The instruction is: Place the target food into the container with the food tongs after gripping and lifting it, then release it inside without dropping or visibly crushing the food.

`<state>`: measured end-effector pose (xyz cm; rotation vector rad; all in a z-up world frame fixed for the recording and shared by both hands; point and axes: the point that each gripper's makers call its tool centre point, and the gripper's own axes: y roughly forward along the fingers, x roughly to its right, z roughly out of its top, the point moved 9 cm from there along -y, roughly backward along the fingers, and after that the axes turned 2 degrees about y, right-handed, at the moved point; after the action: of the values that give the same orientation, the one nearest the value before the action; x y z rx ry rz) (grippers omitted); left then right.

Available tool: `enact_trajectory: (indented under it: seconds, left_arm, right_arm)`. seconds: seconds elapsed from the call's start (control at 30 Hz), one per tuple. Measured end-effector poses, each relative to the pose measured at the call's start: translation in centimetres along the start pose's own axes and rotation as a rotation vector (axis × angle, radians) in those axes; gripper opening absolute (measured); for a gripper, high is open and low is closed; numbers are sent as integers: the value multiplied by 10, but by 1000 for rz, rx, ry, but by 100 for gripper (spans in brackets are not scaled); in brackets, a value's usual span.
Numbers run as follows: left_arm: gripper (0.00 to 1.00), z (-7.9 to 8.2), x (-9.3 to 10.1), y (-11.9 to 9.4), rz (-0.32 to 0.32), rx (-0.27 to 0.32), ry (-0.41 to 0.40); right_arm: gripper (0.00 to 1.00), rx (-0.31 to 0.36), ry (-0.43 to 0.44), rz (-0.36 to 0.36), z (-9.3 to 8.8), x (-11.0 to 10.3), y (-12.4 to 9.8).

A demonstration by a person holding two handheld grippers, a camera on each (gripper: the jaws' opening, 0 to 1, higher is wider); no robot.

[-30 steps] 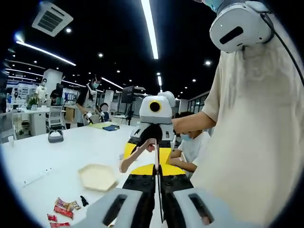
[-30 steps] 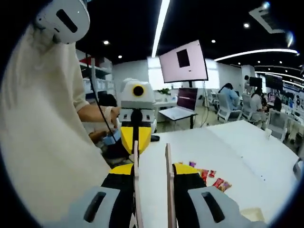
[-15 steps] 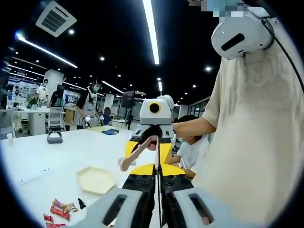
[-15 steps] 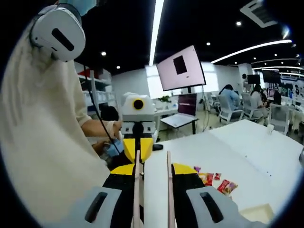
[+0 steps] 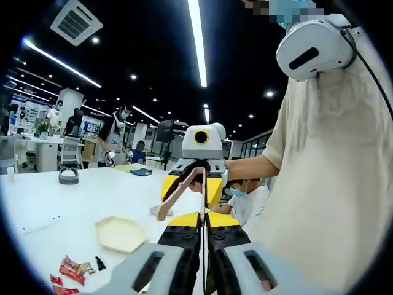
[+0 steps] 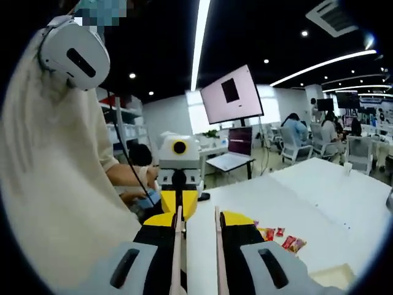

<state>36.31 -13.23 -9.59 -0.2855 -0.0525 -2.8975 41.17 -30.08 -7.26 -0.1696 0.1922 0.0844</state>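
Observation:
My right gripper [image 6: 198,220] is shut on the beige food tongs [image 6: 217,246]. The two tong arms stand apart with nothing between them. In the left gripper view the same right gripper [image 5: 200,175] faces me, and the tongs [image 5: 178,195] splay down to the left above the table. My left gripper [image 5: 202,230] is shut and holds nothing; it also appears ahead as the left gripper [image 6: 178,187]. A pale hexagonal container [image 5: 120,233] lies empty on the white table [image 5: 92,196]. Wrapped snack packets [image 5: 70,269] lie near it, and the snack packets [image 6: 279,237] sit right of the tongs.
A person in a beige shirt [image 5: 319,184] with a white headset [image 5: 313,40] stands close at the side. Another headset [image 5: 67,176] rests far back on the table. Seated and standing people, chairs, a laptop [image 6: 230,146] and a screen [image 6: 232,93] fill the background.
Both views have drifted a little with the hands. The tongs stay held and open, and the container and packets lie where they were.

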Motion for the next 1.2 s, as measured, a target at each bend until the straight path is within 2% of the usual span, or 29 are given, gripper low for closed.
enact_trajectory:
  seconds: [0.13,0.27,0.43,0.53,0.57,0.63,0.67,0.77,1.03,1.2]
  left_arm:
    - [0,-3,1,4,-6,-18,-3]
    - [0,-5,1,5,-5,-27,-4]
    - [0,-2,-1,6,-7,0,-13]
    - [0,-3,-2,11,-9,-4,-13]
    - [0,-5,-2,12,-4,-16,-6]
    - [0,-3,-1,12,3,4,-7]
    - [0,0,-1,10,12,39,-11]
    - [0,5,-1,7,21,61,-6]
    - [0,13,1,4,17,122,-8]
    - [0,19,1,1,-5,186,-30]
  right_arm:
    - [28,36,4,-1,7,-1,0]
    - [28,16,-7,-3,6,-2,1]
    - [28,51,16,-13,8,-1,-1]
    - [28,52,14,-15,8,0,0]
    - [28,25,-3,-20,7,0,0]
    - [29,-5,-17,-20,5,1,-2]
    - [29,-21,-32,-28,5,1,-3]
    - [31,-32,-33,-30,5,-1,-6]
    - [30,29,4,-36,8,-1,-9]
    - [30,116,50,-10,13,-3,-8]
